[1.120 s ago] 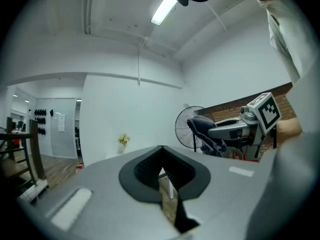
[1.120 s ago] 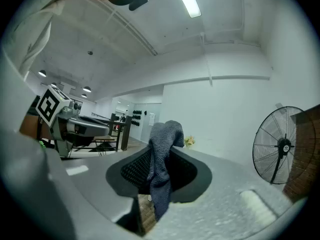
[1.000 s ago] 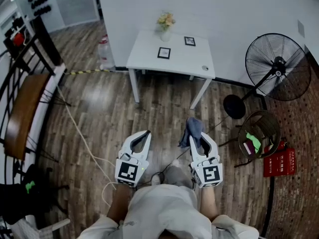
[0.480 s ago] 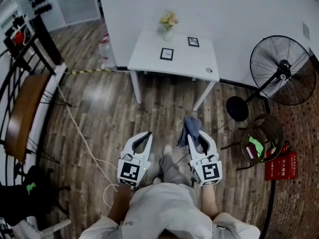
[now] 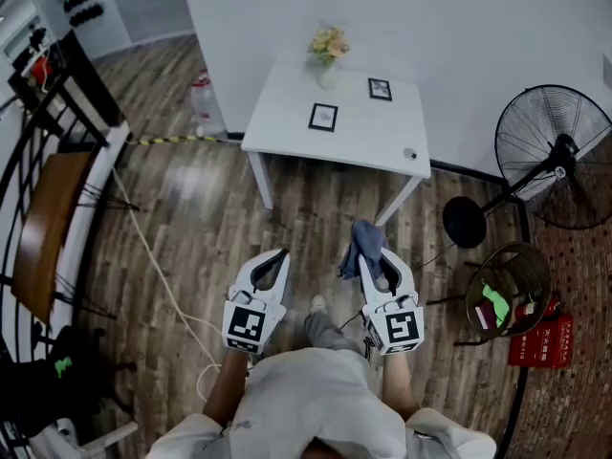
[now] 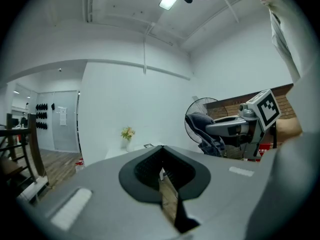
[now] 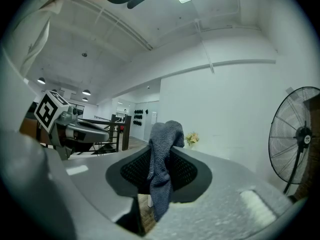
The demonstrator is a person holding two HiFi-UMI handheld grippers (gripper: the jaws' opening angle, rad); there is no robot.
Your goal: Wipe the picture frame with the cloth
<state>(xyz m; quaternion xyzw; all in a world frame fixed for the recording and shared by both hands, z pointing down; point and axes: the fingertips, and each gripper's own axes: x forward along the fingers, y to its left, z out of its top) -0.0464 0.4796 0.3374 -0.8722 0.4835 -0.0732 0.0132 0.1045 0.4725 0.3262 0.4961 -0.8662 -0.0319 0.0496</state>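
Floor point(image 5: 191, 208): dark wood planks with a dull sheen, open on all sides of the person. A white cable point(image 5: 153, 266) trails across it at the left.

Tabletop point(image 5: 359, 142): white, rectangular, smooth, on slim white legs, set against a white wall. Its front edge is well apart from both grippers, with bare floor between.

Fan point(image 5: 555, 156): black, round wire cage on a disc base, to the right of the tabletop.

Red box point(image 5: 540, 342): on the floor at far right. It carries white characters too small to read.

Left gripper point(image 5: 273, 256): white shell with a black-and-white square marker on its cube. The jaws are clenched, with nothing between them.

Right gripper point(image 5: 375, 261): same build and marker. The jaws are clamped on the cloth.

Cloth point(image 5: 361, 245): grey-blue knit weave, soft folds, bunched and drooping over the jaw tips above the floor.

Picture frame point(image 5: 323, 117): small, square, dark border, pale mat, lying near the tabletop's middle. A second frame point(image 5: 380, 89) sits nearer the wall.

Vase point(image 5: 329, 46): pale, holding yellowish flowers, at the tabletop's back edge.
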